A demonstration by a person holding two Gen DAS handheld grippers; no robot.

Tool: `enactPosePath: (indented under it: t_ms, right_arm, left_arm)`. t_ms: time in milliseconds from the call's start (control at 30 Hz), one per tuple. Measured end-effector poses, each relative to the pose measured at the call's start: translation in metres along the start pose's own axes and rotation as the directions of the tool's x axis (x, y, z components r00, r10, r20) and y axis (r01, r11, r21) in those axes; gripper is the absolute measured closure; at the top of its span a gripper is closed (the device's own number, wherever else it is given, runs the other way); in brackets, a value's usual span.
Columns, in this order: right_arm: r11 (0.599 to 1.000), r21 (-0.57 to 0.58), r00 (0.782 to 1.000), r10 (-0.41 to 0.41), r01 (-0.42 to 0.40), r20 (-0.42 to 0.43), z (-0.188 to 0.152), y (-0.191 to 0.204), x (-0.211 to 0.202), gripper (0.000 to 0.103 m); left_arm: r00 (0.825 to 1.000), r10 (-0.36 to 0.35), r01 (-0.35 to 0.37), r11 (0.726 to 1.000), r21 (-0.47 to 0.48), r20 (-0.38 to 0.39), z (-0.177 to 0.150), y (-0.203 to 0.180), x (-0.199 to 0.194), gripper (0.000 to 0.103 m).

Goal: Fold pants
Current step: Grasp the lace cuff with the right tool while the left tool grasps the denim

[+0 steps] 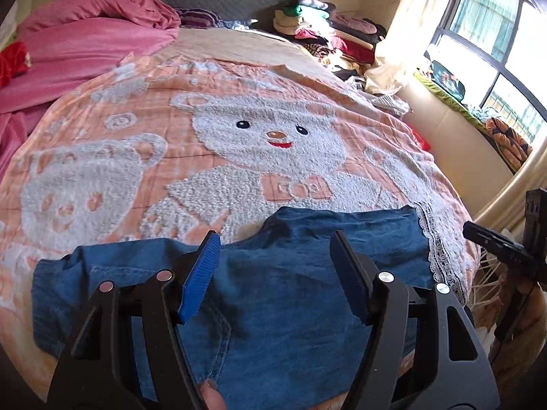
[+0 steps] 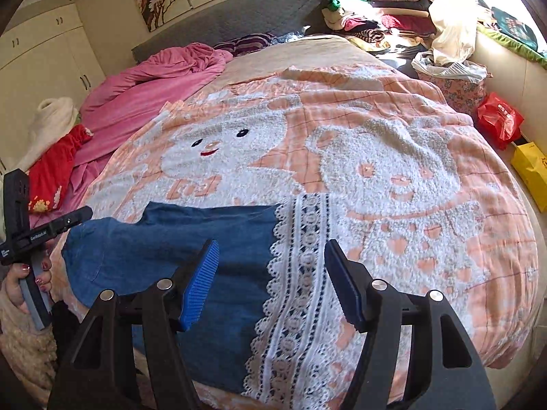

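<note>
Left gripper (image 1: 273, 273) nearest, jaws apart, nothing between the blue pads, hovering above the pants (image 1: 280, 307). Right gripper (image 2: 271, 280) likewise gaping and empty, over the pants' lace hem (image 2: 297, 273). Denim pants lie already doubled on the near edge of the bear blanket (image 1: 239, 136), well short of the bear's face, lace end on the window side. Step looks like regrasp for another fold: pinch both layers at the near corners, lift evenly, keep the edges aligned, lay flat toward the bear. Thin denim may slip or bunch.
</note>
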State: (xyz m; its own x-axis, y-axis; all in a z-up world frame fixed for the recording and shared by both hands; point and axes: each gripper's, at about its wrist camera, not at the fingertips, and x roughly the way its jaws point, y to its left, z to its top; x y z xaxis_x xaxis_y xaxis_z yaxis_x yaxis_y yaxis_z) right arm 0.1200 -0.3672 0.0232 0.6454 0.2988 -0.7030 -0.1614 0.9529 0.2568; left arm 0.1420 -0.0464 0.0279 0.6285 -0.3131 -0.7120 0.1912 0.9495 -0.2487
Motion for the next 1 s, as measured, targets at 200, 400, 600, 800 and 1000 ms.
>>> enactPosePath:
  t_ms: [200,400,600,800,1000]
  right_arm:
    - [0.999,0.04,1.0,-0.006,0.007,-0.028,0.027,-0.033,0.029,0.04]
    - [0.995,0.101,0.996,0.035,-0.027,-0.085,0.041,-0.06,0.064,0.041]
    - [0.988,0.13,0.983,0.103,-0.083,-0.152,0.038,-0.071,0.095,0.048]
    - [0.984,0.12,0.972,0.154,-0.135,-0.174,0.03,-0.065,0.104,0.059]
    - [0.979,0.106,0.967,0.192,-0.176,-0.17,0.027,-0.063,0.102,0.07]
  left_arm:
    - [0.997,0.012,-0.008,0.998,0.056,-0.079,0.012,-0.007,0.043,0.044]
    - [0.99,0.017,-0.009,0.998,0.063,-0.14,0.018,-0.002,0.078,0.044]
    - [0.983,-0.014,0.023,0.999,0.046,-0.182,0.017,0.006,0.099,0.051]
    - [0.975,-0.053,0.064,0.997,0.044,-0.218,0.01,0.005,0.113,0.054]
    - [0.976,-0.065,0.073,0.997,0.03,-0.21,0.012,0.003,0.118,0.054]
